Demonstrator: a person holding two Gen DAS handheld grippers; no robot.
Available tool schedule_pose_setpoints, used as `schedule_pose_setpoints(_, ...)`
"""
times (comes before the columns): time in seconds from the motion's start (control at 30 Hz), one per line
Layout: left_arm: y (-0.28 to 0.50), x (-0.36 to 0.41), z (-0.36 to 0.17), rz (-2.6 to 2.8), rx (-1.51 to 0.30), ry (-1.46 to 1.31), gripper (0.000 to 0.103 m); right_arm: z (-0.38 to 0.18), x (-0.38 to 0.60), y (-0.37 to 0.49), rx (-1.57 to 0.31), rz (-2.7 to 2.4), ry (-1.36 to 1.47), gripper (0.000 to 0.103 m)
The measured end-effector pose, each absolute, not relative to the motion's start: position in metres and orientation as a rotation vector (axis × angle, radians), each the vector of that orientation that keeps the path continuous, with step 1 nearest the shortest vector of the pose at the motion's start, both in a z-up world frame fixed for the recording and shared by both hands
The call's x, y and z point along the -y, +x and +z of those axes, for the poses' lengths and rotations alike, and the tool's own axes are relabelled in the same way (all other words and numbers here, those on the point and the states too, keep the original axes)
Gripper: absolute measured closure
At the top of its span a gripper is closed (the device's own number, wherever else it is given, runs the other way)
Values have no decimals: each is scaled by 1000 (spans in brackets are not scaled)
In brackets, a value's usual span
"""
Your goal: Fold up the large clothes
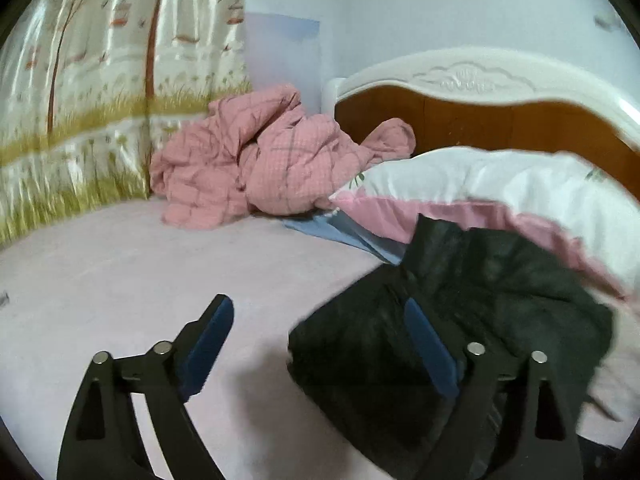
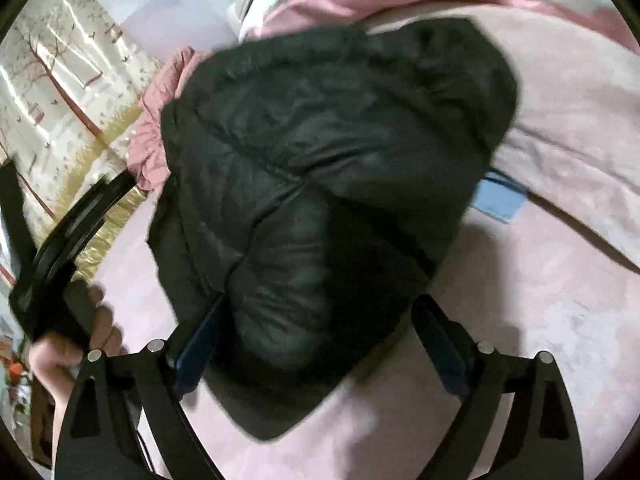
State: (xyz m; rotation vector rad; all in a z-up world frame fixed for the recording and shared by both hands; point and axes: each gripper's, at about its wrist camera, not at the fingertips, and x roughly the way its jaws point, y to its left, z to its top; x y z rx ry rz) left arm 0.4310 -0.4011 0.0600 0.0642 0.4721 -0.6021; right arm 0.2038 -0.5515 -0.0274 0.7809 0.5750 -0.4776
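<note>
A black padded jacket point(image 1: 460, 320) lies bunched on the pink bed sheet point(image 1: 120, 280). In the left wrist view my left gripper point(image 1: 320, 312) is open; its right finger lies over the jacket's left part, its left finger over bare sheet. In the right wrist view the jacket point(image 2: 320, 160) fills the middle, folded into a thick bundle. My right gripper point(image 2: 320, 312) is open, its fingers on either side of the jacket's near end, not closed on it. The left gripper's body and the hand holding it point(image 2: 68, 280) show at the left.
A crumpled pink checked quilt point(image 1: 264, 160) lies at the bed's far corner. A white and pink pillow point(image 1: 500, 192) rests against the white and wood headboard point(image 1: 480, 96). A blue cloth point(image 1: 344, 232) lies under the pillow. A tree-print hanging point(image 1: 80, 100) covers the left wall.
</note>
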Motion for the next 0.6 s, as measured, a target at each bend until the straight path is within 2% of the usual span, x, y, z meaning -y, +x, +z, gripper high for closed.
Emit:
schedule_pose_setpoints(0.07, 419, 384, 57, -635, -556, -14, 9, -19, 553, 185, -519, -486, 817, 8)
schedule_pose_setpoints(0.2, 402, 377, 13, -747, -833, -204, 8, -6, 571, 159, -379, -541, 853, 1)
schedule_pose_setpoints(0.3, 395, 383, -24, -785, -981, -286, 8, -21, 591, 174, -443, -480, 851, 1)
schedule_pose_setpoints(0.47, 410, 384, -68, -781, -1038, -448, 6, -78, 631, 223, -560, -248, 1014, 1)
schedule_pose_setpoints(0.5, 416, 384, -71, -790, -1022, -477, 14, -73, 629, 227, -539, -264, 953, 4)
schedule_pose_setpoints(0.53, 420, 384, -71, -807, -999, -496, 26, -66, 625, 232, -521, -253, 891, 18)
schedule_pose_setpoints(0.57, 424, 386, -71, -847, -993, -508, 56, -58, 619, 241, -522, -245, 820, 28)
schedule_pose_setpoints(0.6, 429, 388, -68, -860, -977, -500, 67, -51, 614, 249, -523, -257, 765, 34)
